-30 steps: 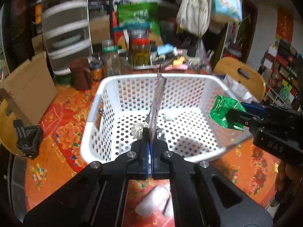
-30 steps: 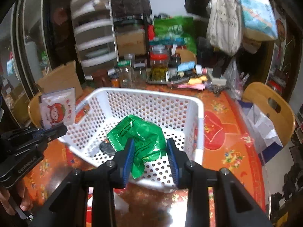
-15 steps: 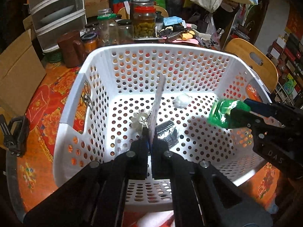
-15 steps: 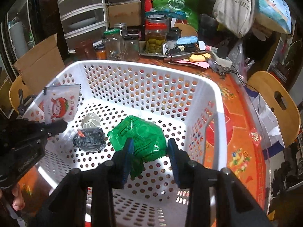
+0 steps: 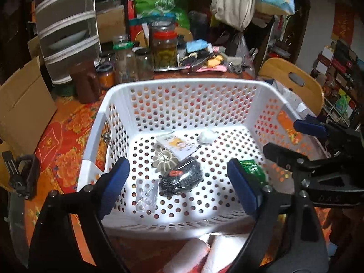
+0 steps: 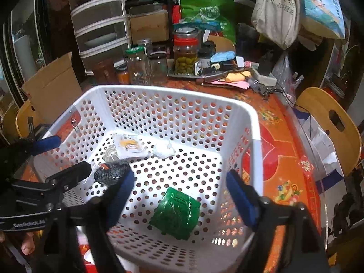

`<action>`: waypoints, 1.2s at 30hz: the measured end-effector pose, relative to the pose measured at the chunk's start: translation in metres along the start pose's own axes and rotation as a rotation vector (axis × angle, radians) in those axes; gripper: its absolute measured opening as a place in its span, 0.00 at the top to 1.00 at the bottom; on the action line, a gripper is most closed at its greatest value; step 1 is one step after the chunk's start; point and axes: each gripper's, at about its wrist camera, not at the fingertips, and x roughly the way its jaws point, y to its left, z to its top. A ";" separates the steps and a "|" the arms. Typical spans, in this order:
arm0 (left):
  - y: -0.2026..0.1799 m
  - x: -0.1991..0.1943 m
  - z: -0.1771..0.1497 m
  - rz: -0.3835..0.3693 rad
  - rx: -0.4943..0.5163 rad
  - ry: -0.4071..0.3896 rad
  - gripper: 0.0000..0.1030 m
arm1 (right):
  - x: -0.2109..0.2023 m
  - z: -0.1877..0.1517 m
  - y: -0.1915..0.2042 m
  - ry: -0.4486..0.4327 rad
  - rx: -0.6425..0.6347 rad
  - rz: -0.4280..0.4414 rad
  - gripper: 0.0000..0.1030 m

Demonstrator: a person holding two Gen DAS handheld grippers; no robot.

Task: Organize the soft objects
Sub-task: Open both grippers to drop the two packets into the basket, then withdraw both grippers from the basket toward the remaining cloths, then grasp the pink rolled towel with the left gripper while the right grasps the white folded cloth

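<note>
A white perforated basket (image 5: 182,86) (image 6: 173,95) stands on the table. On its floor lie a green foil packet (image 6: 176,213) (image 5: 252,169), a white sachet with a cartoon print (image 5: 176,144) (image 6: 128,144), a black mesh pouch (image 5: 182,178) (image 6: 111,170), a small clear bag (image 5: 146,194), a ribbed beige disc (image 5: 165,160) and a white wad (image 5: 206,136) (image 6: 162,150). My left gripper (image 5: 179,186) is open and empty above the basket's near side. My right gripper (image 6: 179,199) is open and empty above the green packet.
Glass jars (image 5: 165,45) (image 6: 185,52), a plastic drawer unit (image 5: 66,27), cardboard (image 5: 22,104) and clutter crowd the table behind the basket. A wooden chair (image 5: 293,82) (image 6: 329,122) stands at the right. White rolls (image 5: 204,254) lie before the basket. The cloth is red and orange.
Both grippers opened. The white sachet dropped from the left gripper and the green packet from the right; both now lie on the basket floor. Both grippers drew back slightly.
</note>
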 end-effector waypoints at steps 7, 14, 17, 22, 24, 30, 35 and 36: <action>-0.003 -0.046 -0.012 0.022 -0.001 -0.077 0.10 | -0.022 -0.008 -0.004 -0.049 0.016 0.022 0.00; -0.007 -0.094 -0.045 0.074 0.019 -0.123 0.08 | -0.061 -0.030 -0.005 -0.117 0.032 0.024 0.00; -0.007 -0.113 -0.068 0.080 0.027 -0.142 0.06 | -0.079 -0.046 -0.005 -0.144 0.025 0.027 0.00; 0.002 -0.121 -0.109 0.071 -0.015 -0.121 0.01 | -0.099 -0.088 -0.004 -0.168 0.046 0.056 0.00; 0.004 -0.110 -0.126 0.088 -0.016 -0.090 0.01 | -0.094 -0.108 0.002 -0.142 0.047 0.070 0.00; 0.010 -0.055 -0.160 0.074 -0.045 0.039 0.01 | -0.059 -0.145 0.017 -0.051 0.049 0.121 0.00; 0.014 -0.025 -0.167 0.083 -0.052 0.085 0.02 | -0.041 -0.156 0.012 -0.006 0.082 0.130 0.00; 0.016 -0.021 -0.169 0.080 -0.060 0.092 0.02 | -0.039 -0.157 0.012 -0.005 0.083 0.130 0.00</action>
